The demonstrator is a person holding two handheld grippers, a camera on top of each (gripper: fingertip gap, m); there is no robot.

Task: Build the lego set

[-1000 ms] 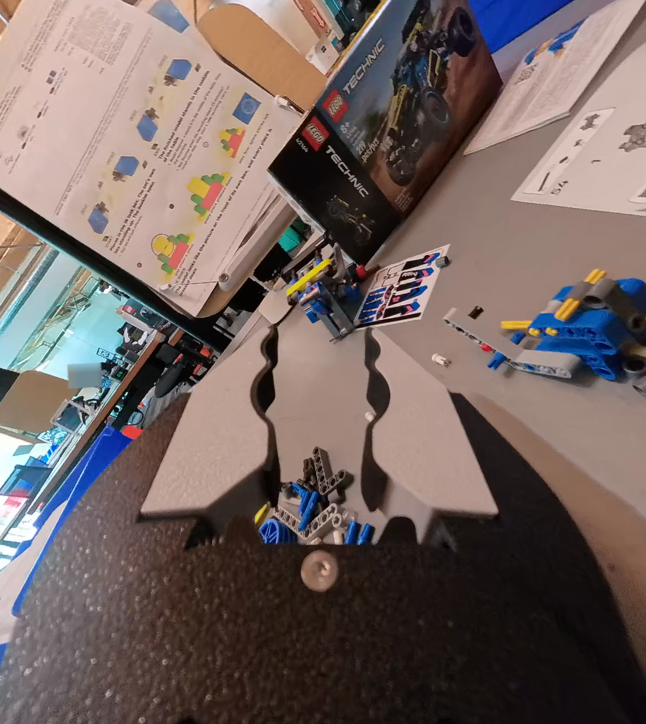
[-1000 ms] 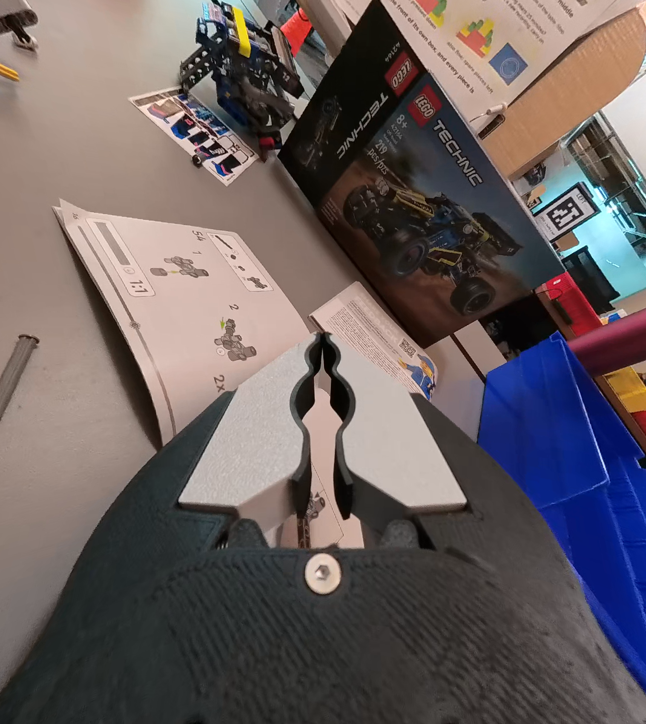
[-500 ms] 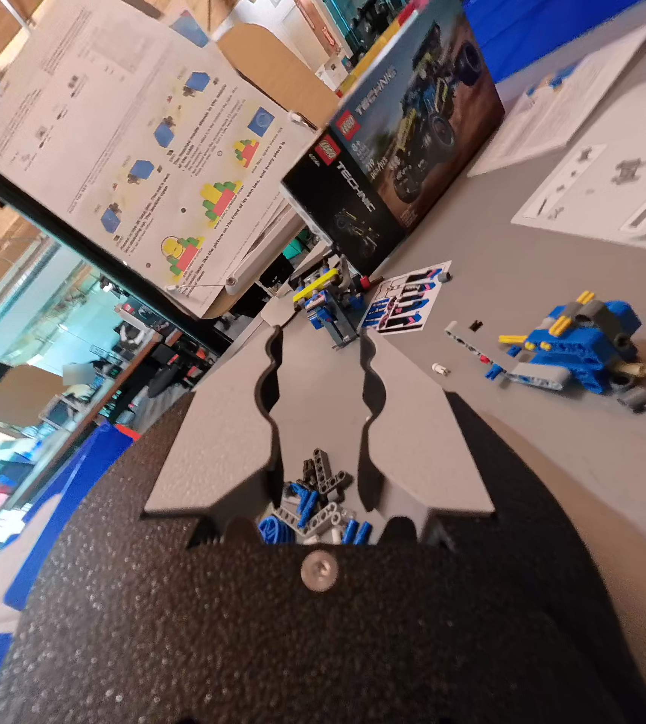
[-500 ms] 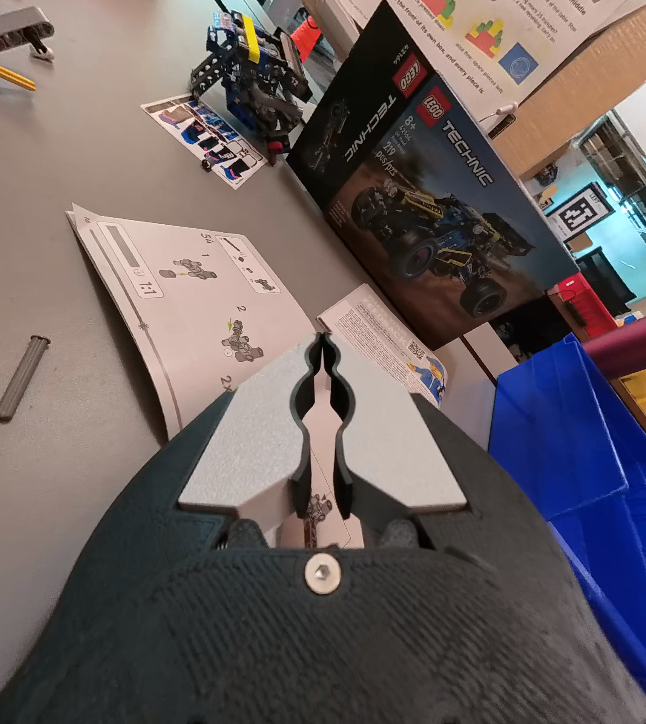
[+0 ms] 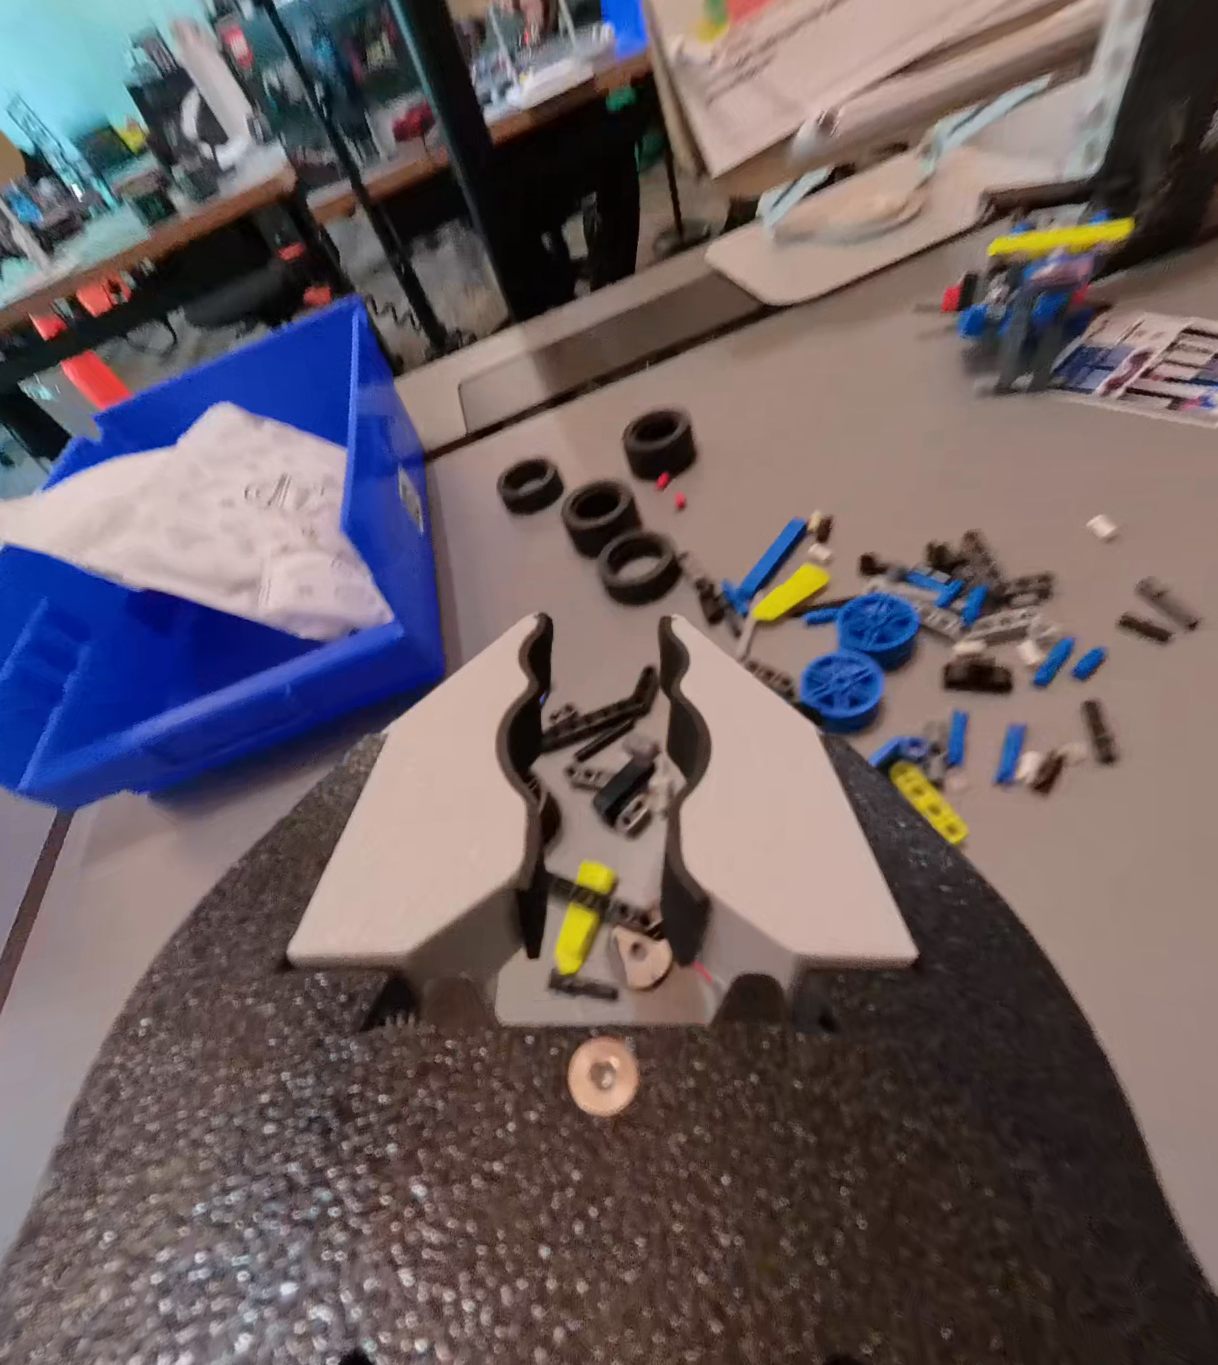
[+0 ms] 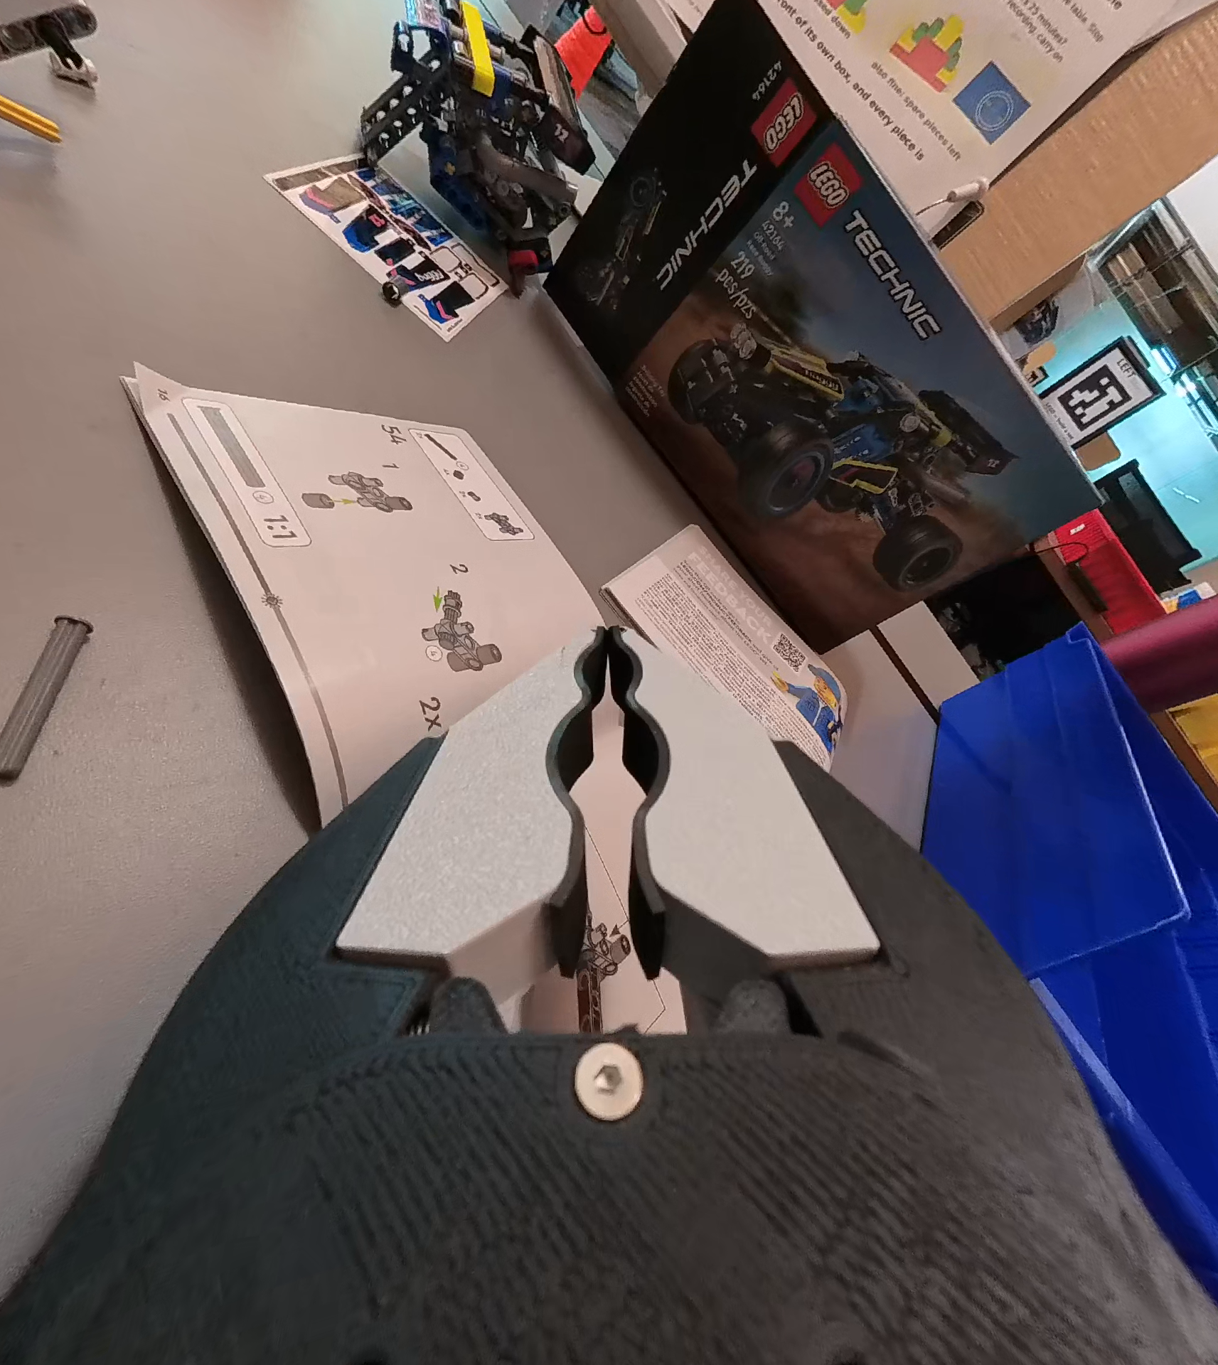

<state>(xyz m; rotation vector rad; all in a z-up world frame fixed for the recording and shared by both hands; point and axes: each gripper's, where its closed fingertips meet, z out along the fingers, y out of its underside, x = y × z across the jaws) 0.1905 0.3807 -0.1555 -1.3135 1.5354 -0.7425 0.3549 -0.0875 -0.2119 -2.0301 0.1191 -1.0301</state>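
Note:
My left gripper [image 5: 606,628] is open and empty above a scatter of loose black, blue and yellow parts [image 5: 945,628] on the grey table. Several black tyres [image 5: 598,510] and two blue wheel hubs [image 5: 857,650] lie ahead of it. A partly built blue and yellow sub-assembly [image 5: 1034,295] stands at the far right beside a sticker sheet [image 5: 1167,365]. My right gripper [image 6: 607,631] is shut and empty above the open instruction booklet [image 6: 369,546]. The same sub-assembly [image 6: 480,125] and sticker sheet [image 6: 391,236] show at the top of the right wrist view.
A blue bin [image 5: 170,613] holding a crumpled white bag stands left of my left gripper. The set's box [image 6: 812,325] stands behind the booklet. A grey axle [image 6: 37,698] lies on the table at the left. Blue bins [image 6: 1108,849] sit to the right. The grippers' ends are close to 50 cm from one another. From my right tips it is roughly 11 cm to the grey axle [image 6: 37,698]; from my left, 45 cm.
My left gripper has swung sharply left, from facing the box and the blue sub-assembly to facing the blue bin, tyres and loose parts. My right gripper has drifted slightly and stays shut.

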